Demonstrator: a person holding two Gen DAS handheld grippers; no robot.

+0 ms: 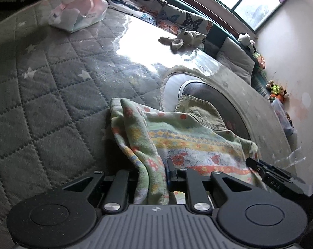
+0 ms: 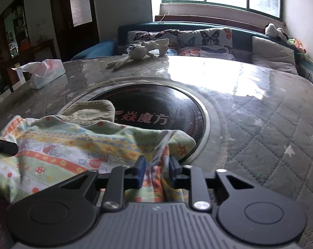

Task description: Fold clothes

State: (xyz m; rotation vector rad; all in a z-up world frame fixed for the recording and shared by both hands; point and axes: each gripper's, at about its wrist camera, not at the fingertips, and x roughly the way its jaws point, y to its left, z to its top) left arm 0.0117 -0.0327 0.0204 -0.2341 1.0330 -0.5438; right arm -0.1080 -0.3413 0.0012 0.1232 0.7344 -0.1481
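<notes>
A pale green child's garment [image 1: 177, 137] with orange and yellow flowered bands is held up between both grippers over the quilted table [image 1: 52, 95]. In the left wrist view my left gripper [image 1: 154, 172] is shut on one bunched edge; cloth hides its left finger. My right gripper [image 1: 268, 172] shows at that garment's far right edge. In the right wrist view the right gripper [image 2: 157, 170] is shut on a gathered fold of the garment [image 2: 73, 145] between its blue pads [image 2: 140, 171]. The left gripper's tip [image 2: 3, 145] pokes in at the left. An olive corduroy part [image 2: 92, 108] lies behind.
A round black disc [image 2: 156, 108] with red characters is set into the table under clear plastic. A tissue pack [image 2: 46, 72] lies at the far left and a plush rabbit [image 2: 139, 50] at the far edge. Butterfly cushions [image 2: 197, 41] line a bench below the window.
</notes>
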